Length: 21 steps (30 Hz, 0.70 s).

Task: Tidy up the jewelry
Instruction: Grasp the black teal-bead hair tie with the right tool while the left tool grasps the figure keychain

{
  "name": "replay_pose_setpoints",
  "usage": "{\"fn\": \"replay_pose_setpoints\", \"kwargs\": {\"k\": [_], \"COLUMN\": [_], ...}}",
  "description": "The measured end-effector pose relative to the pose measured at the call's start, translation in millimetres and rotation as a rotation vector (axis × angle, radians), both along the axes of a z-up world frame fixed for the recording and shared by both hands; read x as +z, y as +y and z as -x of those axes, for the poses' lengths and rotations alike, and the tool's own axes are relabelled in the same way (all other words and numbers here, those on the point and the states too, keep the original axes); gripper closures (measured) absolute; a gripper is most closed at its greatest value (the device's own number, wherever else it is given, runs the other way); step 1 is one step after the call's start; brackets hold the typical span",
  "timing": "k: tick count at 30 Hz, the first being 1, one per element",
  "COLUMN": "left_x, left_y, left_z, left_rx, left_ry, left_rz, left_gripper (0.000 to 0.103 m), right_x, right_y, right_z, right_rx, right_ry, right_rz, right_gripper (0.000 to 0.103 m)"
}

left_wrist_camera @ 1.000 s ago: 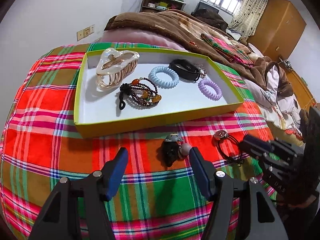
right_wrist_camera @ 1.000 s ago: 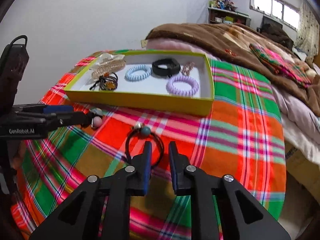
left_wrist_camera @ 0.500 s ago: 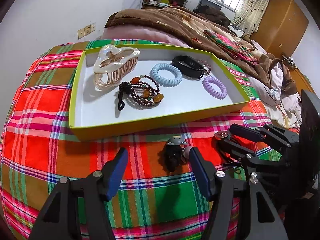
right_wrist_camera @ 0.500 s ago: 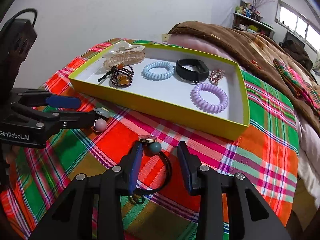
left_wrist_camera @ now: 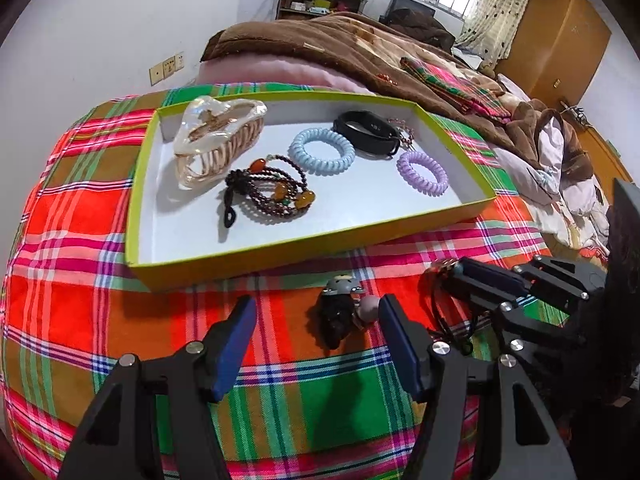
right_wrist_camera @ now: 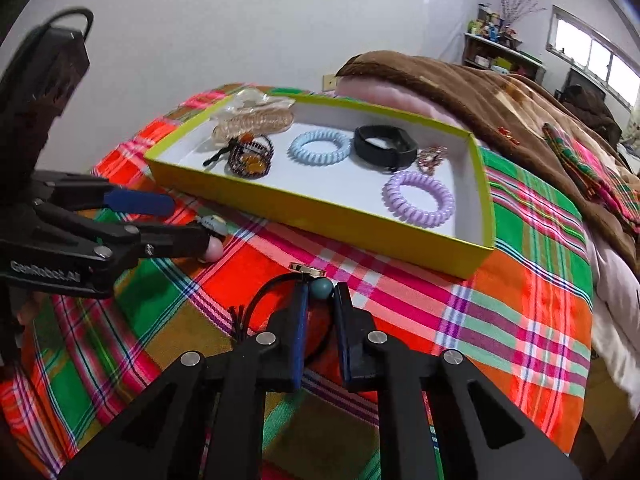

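Six pieces are counted in the tray [left_wrist_camera: 280,250]: two coil ties, one claw clip, one bead bracelet, one black band, one small chain. Two hair ties lie on the cloth [left_wrist_camera: 72,300]: one [left_wrist_camera: 340,316] between the left gripper's [left_wrist_camera: 314,316] parted jaws, one [right_wrist_camera: 316,286] within the right gripper's [right_wrist_camera: 320,300] closing jaws.

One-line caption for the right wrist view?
Right tongs closing around a black hair tie on plaid cloth, near the yellow tray.

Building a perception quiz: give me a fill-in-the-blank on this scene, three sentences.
1. The purple coil hair tie lies in the ____ box.
2. The right gripper is closing around a ____ bead on the black hair tie.
3. The left gripper jaws stand ____.

Missing: yellow; teal; open
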<state>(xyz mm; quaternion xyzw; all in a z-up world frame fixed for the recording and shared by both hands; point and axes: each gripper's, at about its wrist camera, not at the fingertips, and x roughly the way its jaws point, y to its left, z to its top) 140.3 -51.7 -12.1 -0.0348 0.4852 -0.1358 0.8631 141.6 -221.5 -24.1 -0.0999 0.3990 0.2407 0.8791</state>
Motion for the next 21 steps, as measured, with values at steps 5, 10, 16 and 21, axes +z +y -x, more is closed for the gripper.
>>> {"fn": "replay_pose_setpoints", "kwargs": {"k": [5,10,16,21], "left_x": [-3,-3,-3,-3], "left_y": [-6,-12,-11,-7], "left_z": [-3,-5,-3,-2], "left_rx": [-0.001,0.009,0.018,0.028], "left_ry": [-0.002,-0.011,-0.017,-0.016], "left_rz": [-0.021,-0.061,-0.079,-0.068], "left_gripper": [0.038,0.039,0.066,0.069], "right_x": [8,15,17,18], "right_y": [-11,-16,-17,-17], "right_z": [4,7,9,10], "right_rx": [-0.043,-0.067,-0.072,-0.083], "right_ry": [-0.023,-0.042,-0.047,-0.049], "right_rz": [-0.034,-0.061,-0.078,-0.085], "right_gripper": [0.09,0.09,0.09,0.09]}}
